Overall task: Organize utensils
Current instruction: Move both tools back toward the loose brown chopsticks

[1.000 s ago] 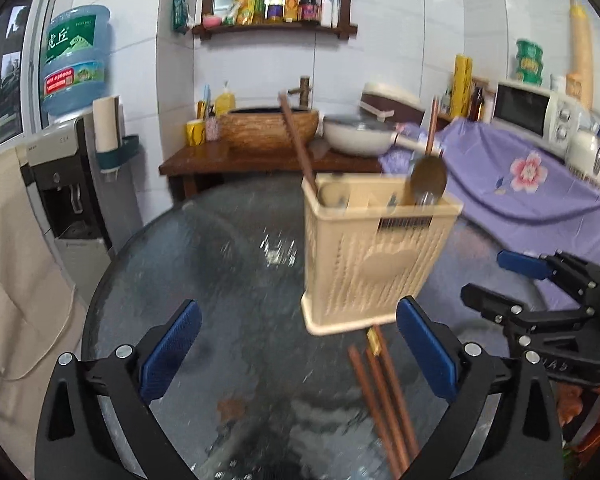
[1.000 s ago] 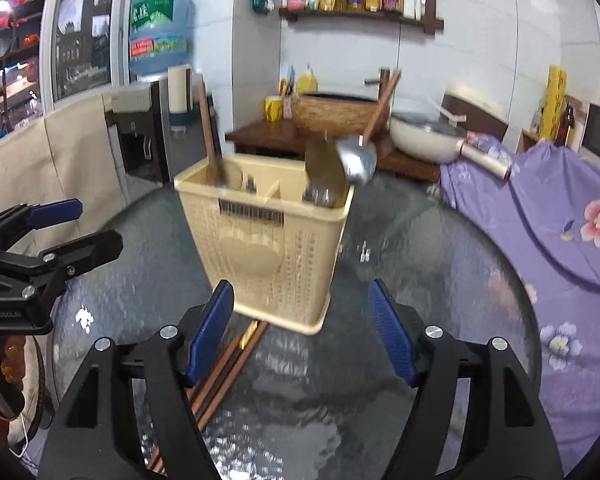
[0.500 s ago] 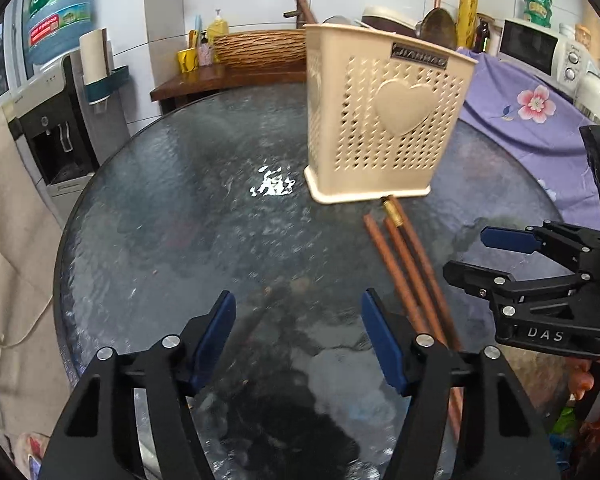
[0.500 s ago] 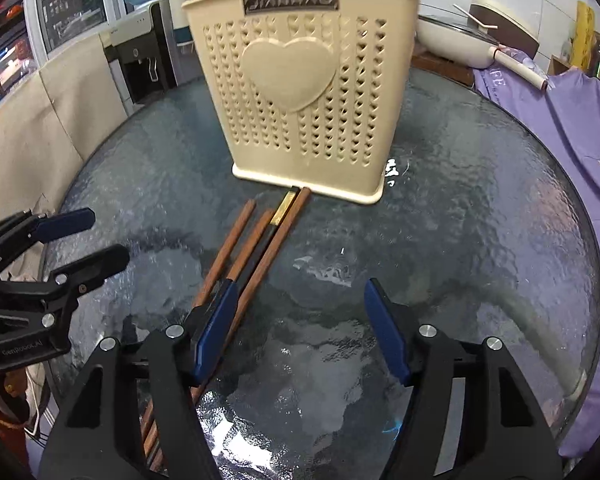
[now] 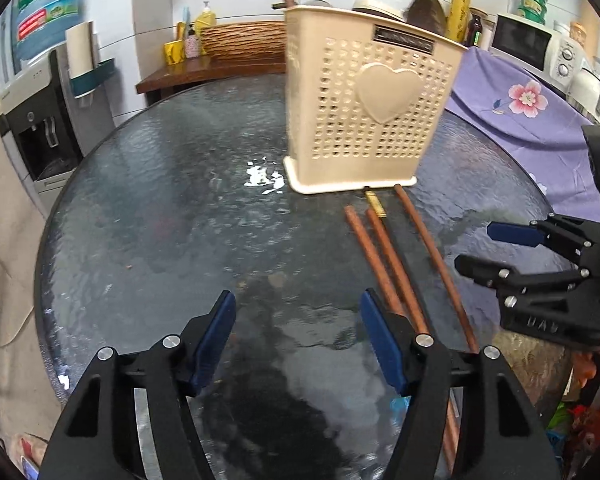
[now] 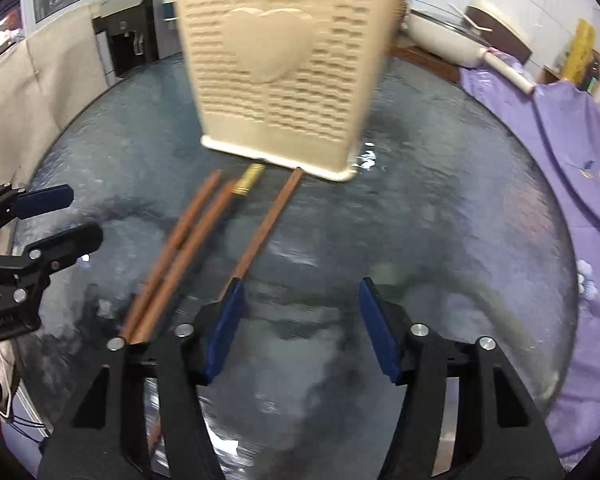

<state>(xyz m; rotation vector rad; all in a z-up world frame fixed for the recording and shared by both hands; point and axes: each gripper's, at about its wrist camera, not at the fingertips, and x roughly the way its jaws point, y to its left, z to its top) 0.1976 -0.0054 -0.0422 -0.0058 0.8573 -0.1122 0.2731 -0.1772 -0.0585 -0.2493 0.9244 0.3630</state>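
Left wrist view: the left gripper (image 5: 296, 344) stands half open over the glass table (image 5: 160, 220), nothing between its pads; the chopsticks (image 5: 392, 264) lie just right of its right finger, running up to the cream basket (image 5: 364, 112). Right wrist view: the right gripper (image 6: 300, 328), jaws just closing, holds nothing; chopsticks pass under its left finger

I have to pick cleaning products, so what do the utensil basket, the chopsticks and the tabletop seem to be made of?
Basket: likely moulded plastic, matte cream, with punched holes and a raised heart.
Chopsticks: probably wood, smooth reddish-brown; one has a brassy metal-looking band.
Tabletop: apparently dark textured glass, glossy, with rippled reflections.
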